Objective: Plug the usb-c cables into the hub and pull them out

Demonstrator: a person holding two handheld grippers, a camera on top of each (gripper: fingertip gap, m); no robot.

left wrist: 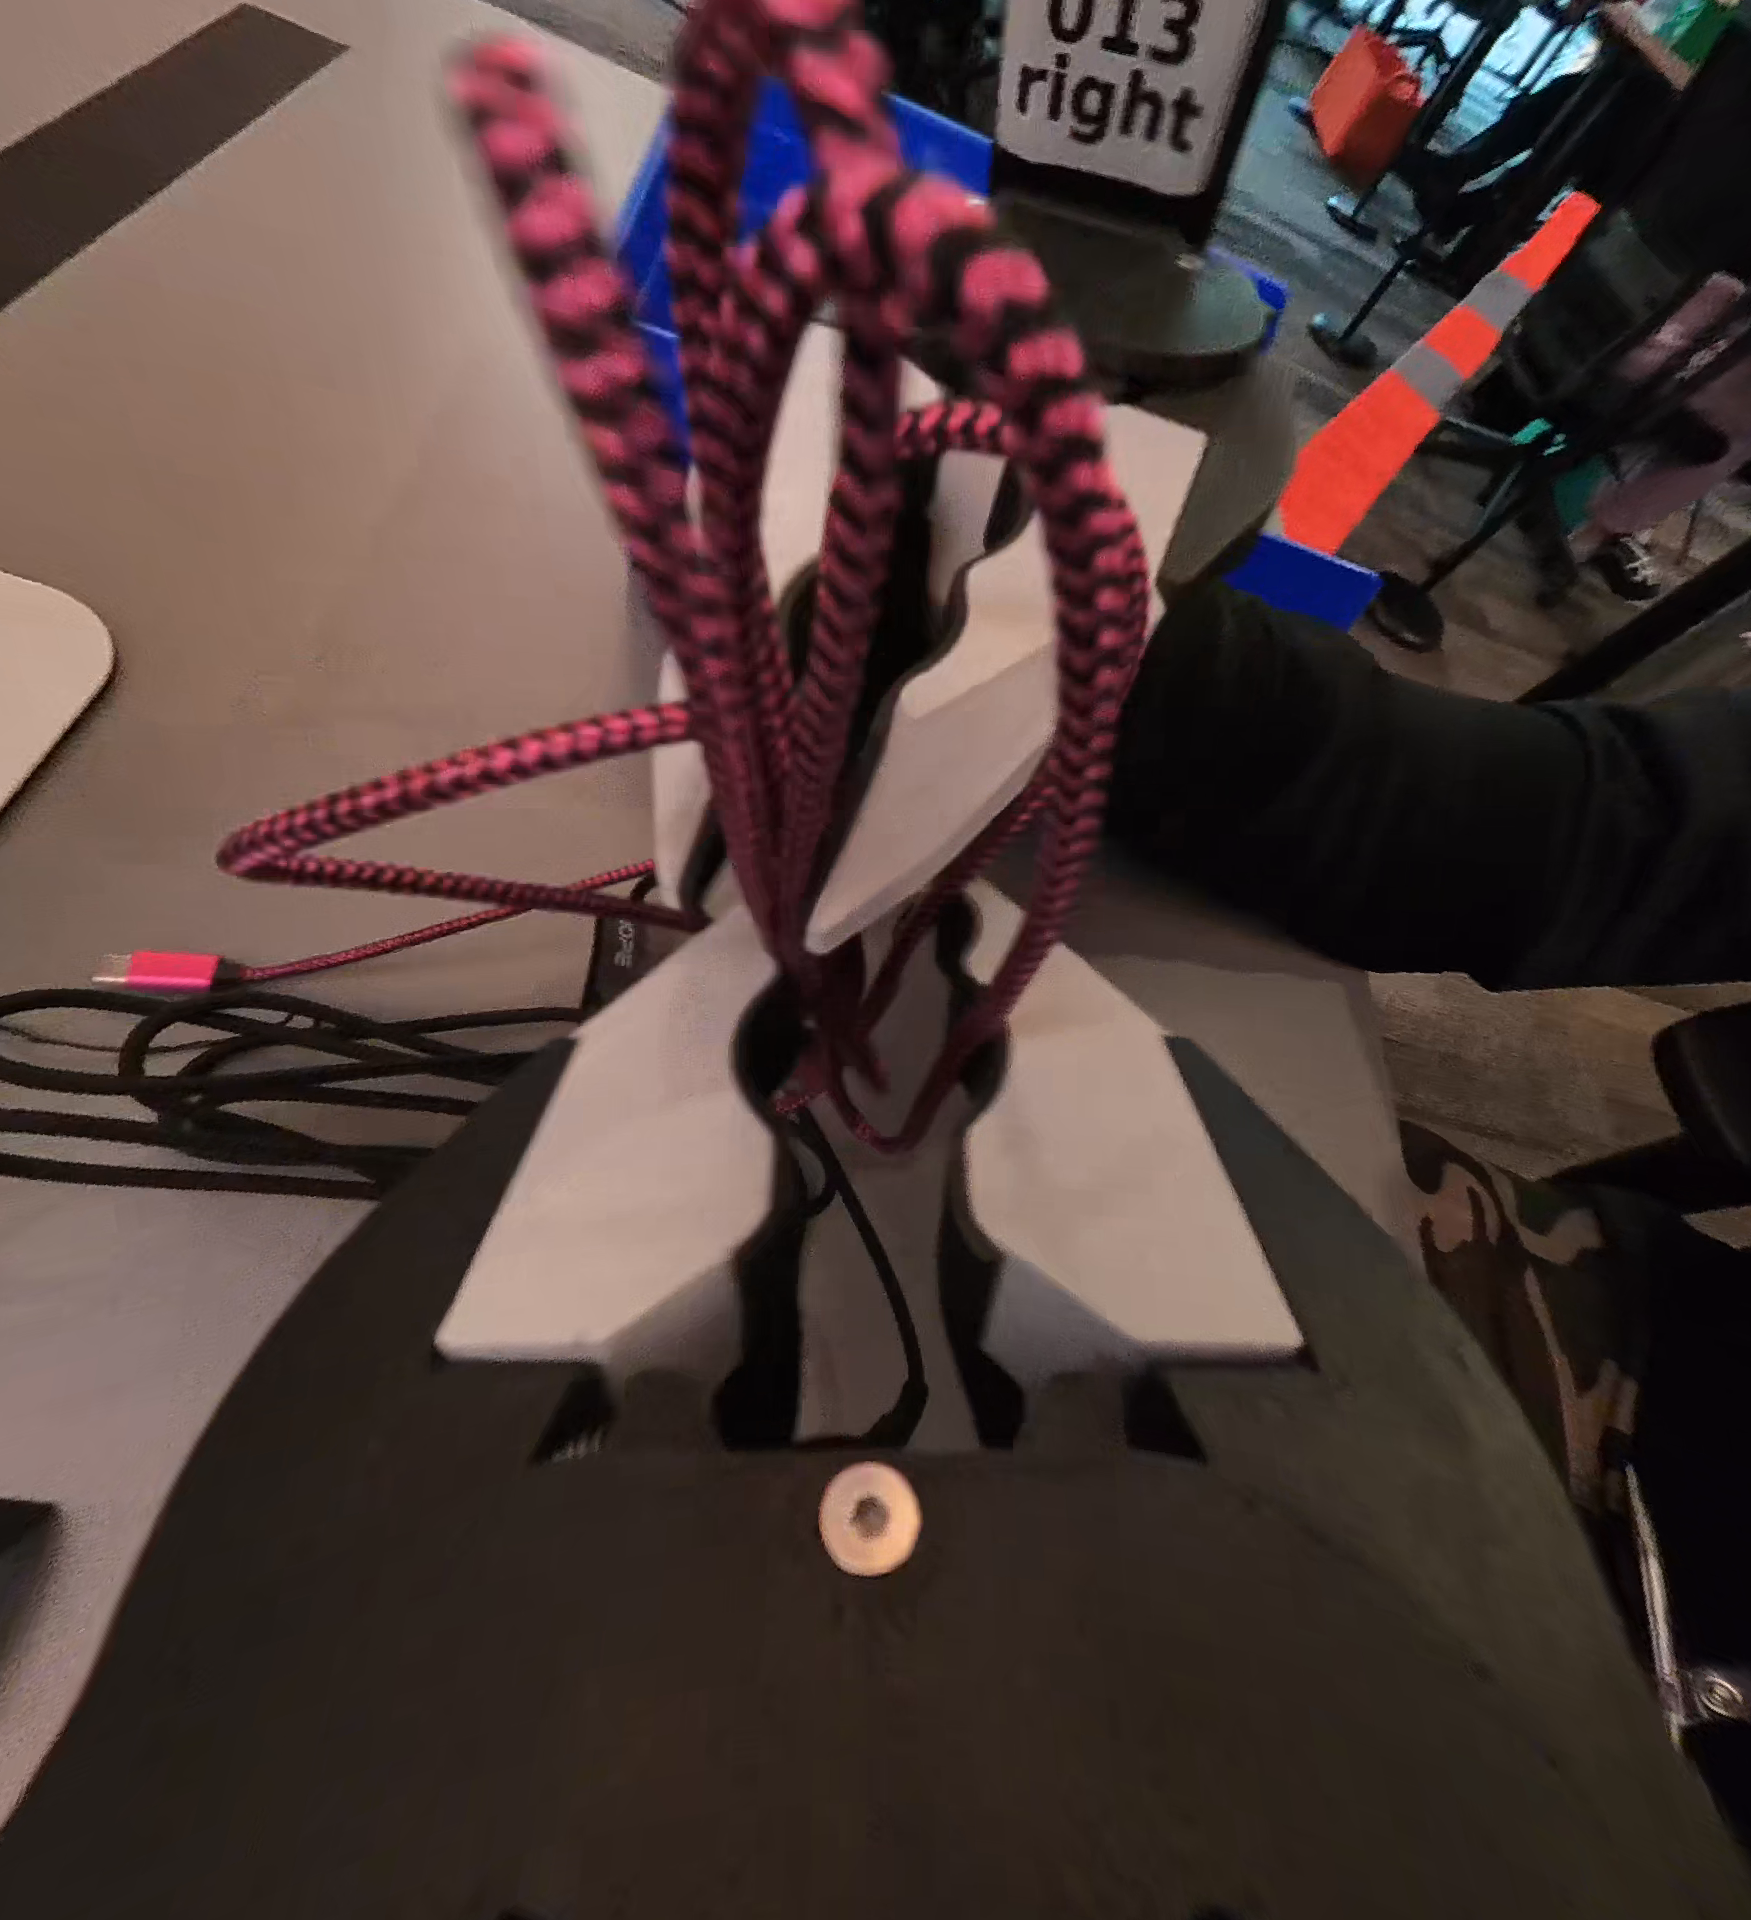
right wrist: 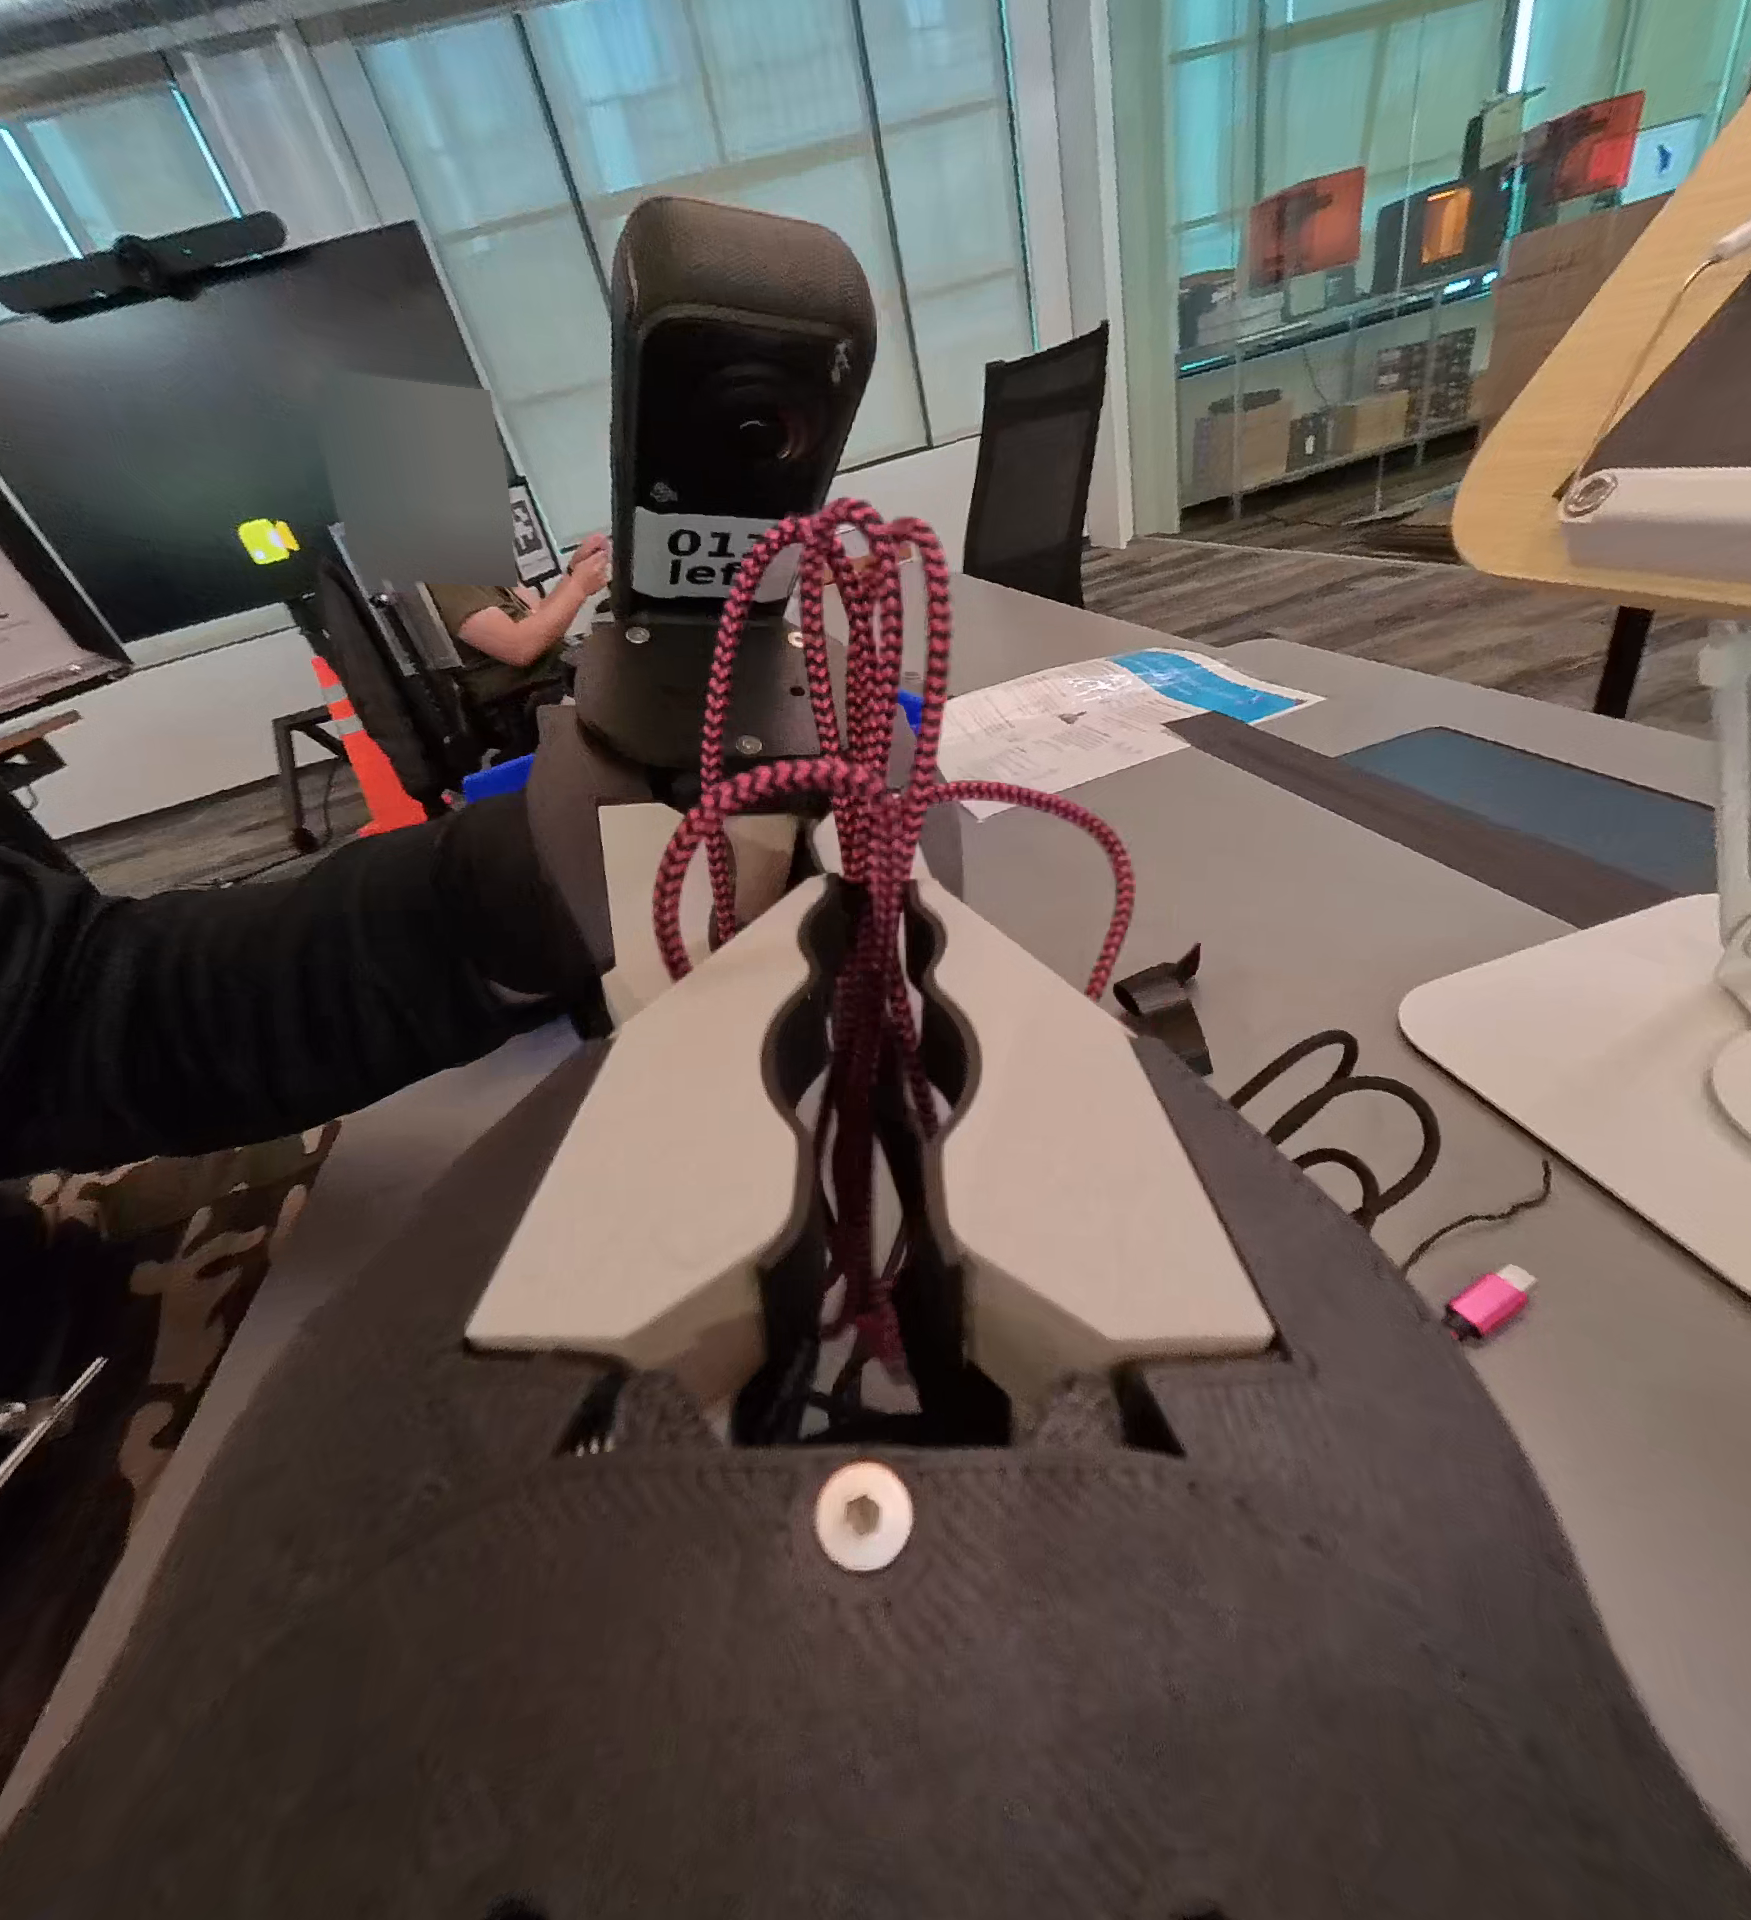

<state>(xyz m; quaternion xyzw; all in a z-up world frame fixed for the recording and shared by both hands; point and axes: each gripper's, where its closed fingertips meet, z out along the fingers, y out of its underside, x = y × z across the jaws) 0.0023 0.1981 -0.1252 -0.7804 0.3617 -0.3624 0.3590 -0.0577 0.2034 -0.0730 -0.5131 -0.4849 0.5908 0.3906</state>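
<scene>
The pink-and-black braided cable (right wrist: pixel 876 831) is bunched into several upright loops, lifted above the worktop (right wrist: pixel 1266 914). The right tongs (right wrist: pixel 869 894) are pressed together on the bundle: the strands pass between the two white fingers (right wrist: pixel 684 1122), which close on them at the tips. The left tongs (left wrist: pixel 829 997) face the right tongs from the far side of the bundle; strands run through their gap, and the tips appear nearly closed on them, though blur prevents a firm reading. Beyond the bundle, one pink plug (left wrist: pixel 164 971) lies free on the worktop to the left of the loops in the left wrist view, beside a coil of black cord (left wrist: pixel 185 1081). A pink connector (right wrist: pixel 1489 1299) lies to the right of the bundle in the right wrist view, near a white stand base (right wrist: pixel 1577 1039). A small dark block (left wrist: pixel 622 951) below the loops may be the hub; this cannot be confirmed. Judged risks: the loops may tangle or kink because both tongs hold multiple strands rather than a connector; pulling them apart could drag the free plug across the worktop or snag the black cord; no plug is held in an orientation suitable for insertion.
</scene>
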